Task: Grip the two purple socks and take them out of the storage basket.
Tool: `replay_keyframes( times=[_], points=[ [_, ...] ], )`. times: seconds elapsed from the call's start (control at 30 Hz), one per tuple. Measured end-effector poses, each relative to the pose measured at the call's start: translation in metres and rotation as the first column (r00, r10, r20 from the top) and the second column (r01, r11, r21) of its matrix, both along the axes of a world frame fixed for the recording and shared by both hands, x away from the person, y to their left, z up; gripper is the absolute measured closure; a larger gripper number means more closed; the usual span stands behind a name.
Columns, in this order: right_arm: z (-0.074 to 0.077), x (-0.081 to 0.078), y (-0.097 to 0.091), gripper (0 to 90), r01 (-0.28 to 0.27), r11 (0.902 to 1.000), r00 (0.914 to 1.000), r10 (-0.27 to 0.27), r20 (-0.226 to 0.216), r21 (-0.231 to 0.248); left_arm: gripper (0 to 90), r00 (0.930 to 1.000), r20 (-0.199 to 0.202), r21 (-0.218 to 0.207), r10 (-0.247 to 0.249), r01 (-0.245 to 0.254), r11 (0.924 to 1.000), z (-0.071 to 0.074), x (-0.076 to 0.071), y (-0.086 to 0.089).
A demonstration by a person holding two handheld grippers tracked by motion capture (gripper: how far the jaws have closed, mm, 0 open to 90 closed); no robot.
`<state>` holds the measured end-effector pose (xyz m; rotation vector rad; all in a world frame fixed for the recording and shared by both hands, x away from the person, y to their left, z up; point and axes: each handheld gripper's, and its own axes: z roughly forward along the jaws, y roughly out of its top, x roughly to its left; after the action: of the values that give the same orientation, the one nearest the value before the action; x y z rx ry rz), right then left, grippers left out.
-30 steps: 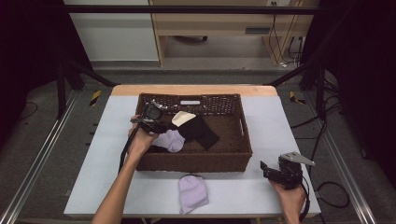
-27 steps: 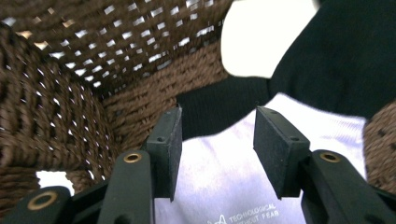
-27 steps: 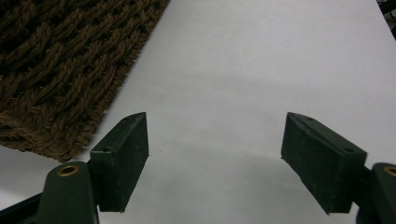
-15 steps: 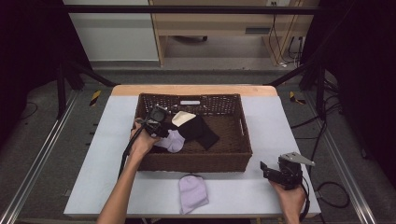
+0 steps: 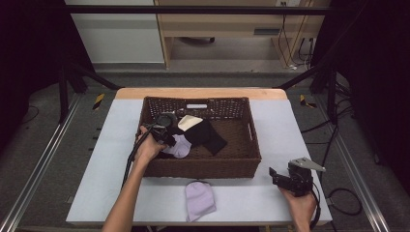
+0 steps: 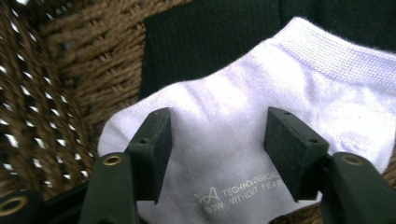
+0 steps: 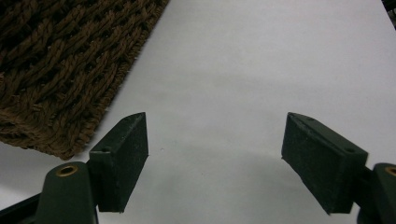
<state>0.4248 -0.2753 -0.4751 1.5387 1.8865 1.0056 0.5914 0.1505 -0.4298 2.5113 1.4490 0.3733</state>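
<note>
Left tool (image 5: 167, 137) over pale lilac ankle sock (image 6: 261, 116) in brown woven wicker basket (image 5: 251, 140); its jaws have just been opening, sock unpinched.

Right tool (image 5: 283, 180) idles agape above white worktop (image 7: 261, 56). Risk: a grab may snag the black ribbed sock (image 6: 210, 37) underneath. The lilac sock's toe end is cut off; a matching lilac sock (image 5: 199, 199) lies outside.

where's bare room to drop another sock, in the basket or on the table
The basket's right half is bare wicker. Its left half is crowded: lilac sock, black sock and left claw. On the table, strips left and right of the basket are free.
</note>
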Motion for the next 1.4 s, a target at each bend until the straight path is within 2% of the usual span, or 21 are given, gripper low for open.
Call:
replay_keyframes(
  times=[0.1,0.17,0.2,0.27,0.33,0.43,0.47,0.5,0.57,0.63,0.73,0.83,0.87,0.9,1.0,1.17,1.23,1.27,1.33,1.4],
  points=[
    [0.000,0.000,0.000,23.0,0.000,1.0000,1.0000,0.000,0.000,0.000,50.8,0.9995,-0.031,-0.039,0.010,-0.011,0.9992,-0.001,0.001,0.003],
    [0.000,0.000,0.000,23.0,0.001,1.0000,1.0000,-0.001,-0.001,-0.001,59.9,0.9996,-0.029,-0.043,0.004,-0.005,0.9991,0.000,0.001,0.003],
    [0.000,0.000,0.000,23.0,0.001,1.0000,1.0000,-0.001,-0.001,-0.001,59.9,0.9998,-0.020,-0.045,0.001,-0.002,0.9990,0.001,0.000,0.003],
    [0.000,0.000,0.000,23.0,0.002,1.0000,1.0000,-0.002,0.000,-0.001,66.4,1.0000,-0.006,-0.058,0.000,-0.001,0.9983,0.002,-0.001,0.003],
    [0.000,0.000,0.000,23.0,0.002,1.0000,1.0000,-0.002,-0.001,-0.001,71.7,0.9997,0.021,-0.078,-0.009,0.011,0.9969,0.005,-0.003,0.004],
    [0.000,0.000,0.000,23.0,0.003,1.0000,1.0000,-0.003,0.000,-0.002,74.2,0.9957,0.089,-0.110,-0.028,0.037,0.9932,0.011,-0.008,0.005],
    [0.000,0.000,0.000,23.0,0.003,1.0000,1.0000,-0.003,-0.002,-0.003,75.3,0.9896,0.140,-0.139,-0.030,0.050,0.9890,0.016,-0.011,0.005],
    [0.000,0.000,0.000,23.0,0.004,1.0000,1.0000,-0.004,-0.005,-0.003,76.0,0.9896,0.140,-0.139,-0.030,0.050,0.9890,0.016,-0.011,0.005],
    [0.000,0.000,0.000,23.0,0.004,1.0000,1.0000,-0.004,-0.004,-0.003,77.2,0.9805,0.194,-0.165,-0.030,0.063,0.9843,0.020,-0.014,0.007],
    [0.000,0.000,0.000,23.0,0.004,1.0000,1.0000,-0.004,-0.005,-0.002,77.9,0.9684,0.248,-0.200,-0.023,0.074,0.9769,0.025,-0.018,0.010],
    [0.000,0.000,0.000,22.9,0.005,1.0000,1.0000,-0.005,-0.006,-0.003,80.0,0.9447,0.328,-0.243,-0.015,0.100,0.9648,0.032,-0.023,0.014],
    [0.000,0.000,0.000,22.9,0.005,1.0000,1.0000,-0.005,-0.006,-0.003,81.4,0.9255,0.379,-0.261,-0.007,0.114,0.9585,0.035,-0.027,0.016],
    [0.000,0.000,0.000,22.9,0.005,1.0000,1.0000,-0.005,-0.004,-0.005,81.7,0.9169,0.399,-0.276,-0.001,0.121,0.9536,0.037,-0.029,0.018],
    [0.000,0.000,0.000,22.9,0.005,1.0000,1.0000,-0.005,-0.005,-0.006,81.9,0.9140,0.406,-0.279,-0.001,0.125,0.9520,0.038,-0.029,0.018],
    [0.000,0.000,0.000,23.0,0.006,1.0000,1.0000,-0.006,-0.006,-0.004,82.5,0.8978,0.440,-0.304,0.014,0.134,0.9432,0.040,-0.032,0.020],
    [0.000,0.000,0.000,23.0,0.006,1.0000,1.0000,-0.006,-0.005,-0.005,83.4,0.8754,0.482,-0.324,0.031,0.146,0.9347,0.043,-0.036,0.023],
    [0.000,0.000,0.000,23.0,0.006,1.0000,1.0000,-0.006,-0.006,-0.006,83.5,0.8723,0.488,-0.323,0.028,0.151,0.9344,0.044,-0.036,0.024],
    [0.000,0.000,0.000,23.0,0.006,1.0000,1.0000,-0.006,-0.006,-0.005,83.6,0.8696,0.492,-0.333,0.034,0.152,0.9305,0.044,-0.037,0.024],
    [0.000,0.000,0.000,23.0,0.005,1.0000,1.0000,-0.005,-0.005,-0.005,83.6,0.8668,0.497,-0.335,0.038,0.151,0.9300,0.044,-0.037,0.025],
    [0.000,0.000,0.000,23.0,0.006,1.0000,1.0000,-0.006,-0.006,-0.004,83.8,0.8640,0.501,-0.345,0.046,0.151,0.9263,0.045,-0.038,0.026]
  ],
)
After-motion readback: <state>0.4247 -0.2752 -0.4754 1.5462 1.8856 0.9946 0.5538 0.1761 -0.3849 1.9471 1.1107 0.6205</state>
